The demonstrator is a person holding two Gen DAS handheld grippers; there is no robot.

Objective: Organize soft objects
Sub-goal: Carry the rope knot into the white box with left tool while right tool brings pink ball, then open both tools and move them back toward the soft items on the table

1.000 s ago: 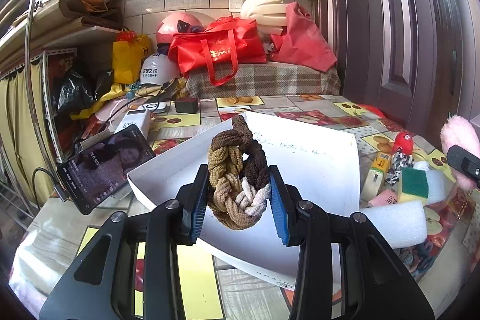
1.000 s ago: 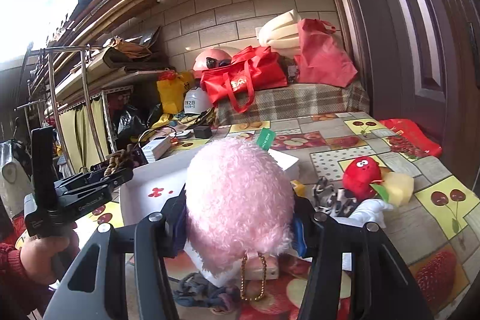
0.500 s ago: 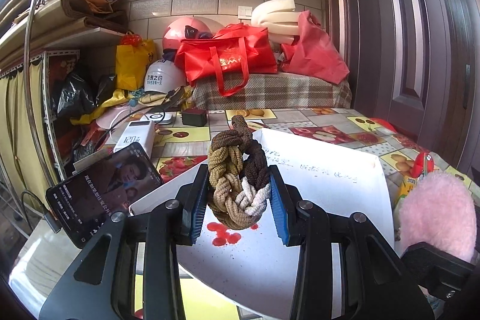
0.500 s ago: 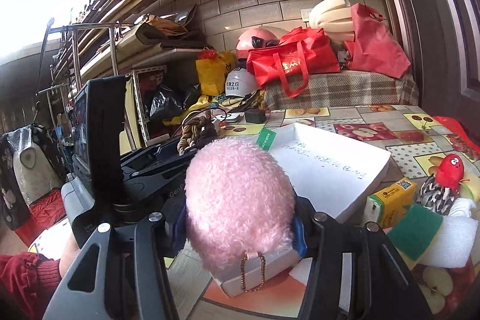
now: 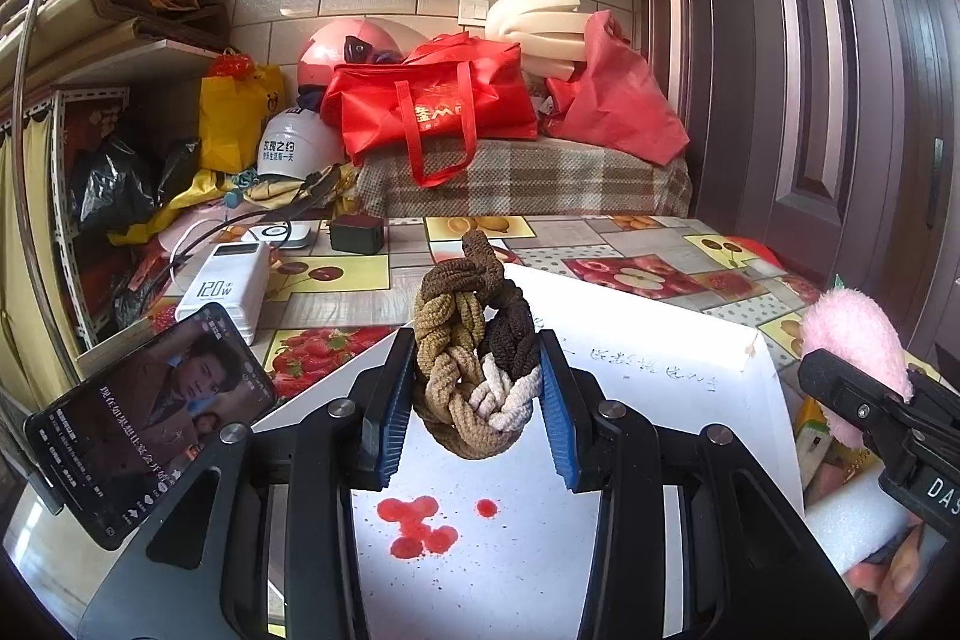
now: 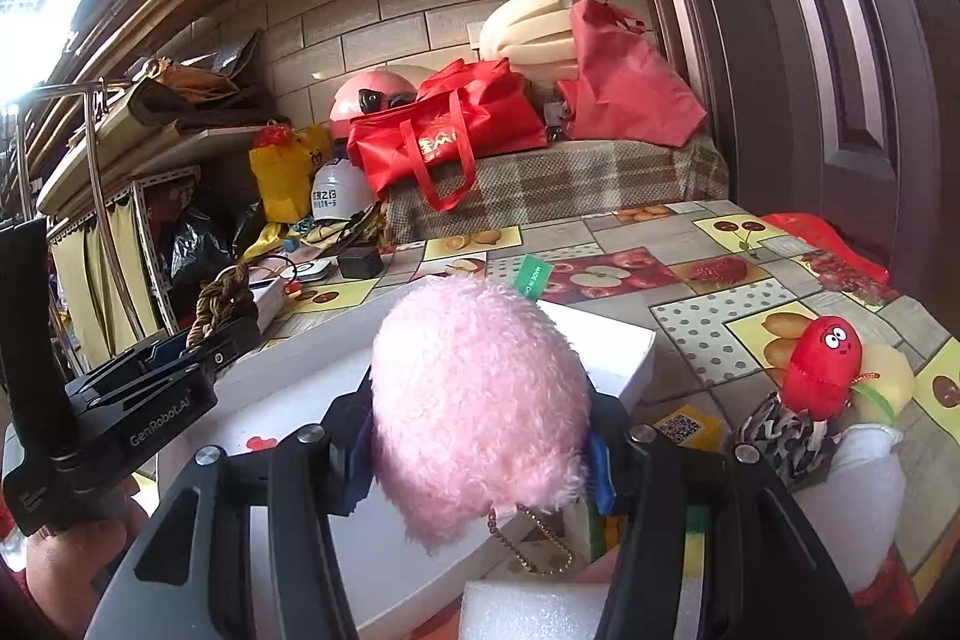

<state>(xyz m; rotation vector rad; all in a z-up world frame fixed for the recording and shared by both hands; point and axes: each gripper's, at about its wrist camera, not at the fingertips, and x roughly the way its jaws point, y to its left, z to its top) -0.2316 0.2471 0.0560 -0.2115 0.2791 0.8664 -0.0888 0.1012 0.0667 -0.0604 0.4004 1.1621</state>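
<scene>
The left gripper (image 5: 477,394) has its fingers clenched on a braided rope knot (image 5: 474,358) of brown, tan and cream strands, held above the white box (image 5: 690,376), whose floor carries red stains. The right gripper (image 6: 480,451) grips a pink plush ball (image 6: 477,406) over the box's near edge, with a gold chain (image 6: 531,544) dangling beneath. A phone (image 5: 150,424) leans just left of the box, and a white power bank (image 5: 225,289) lies behind it on the desk (image 5: 636,268). To the right sit a red toy (image 6: 822,367), a patterned scrunchie (image 6: 780,433) and white foam (image 6: 864,496).
</scene>
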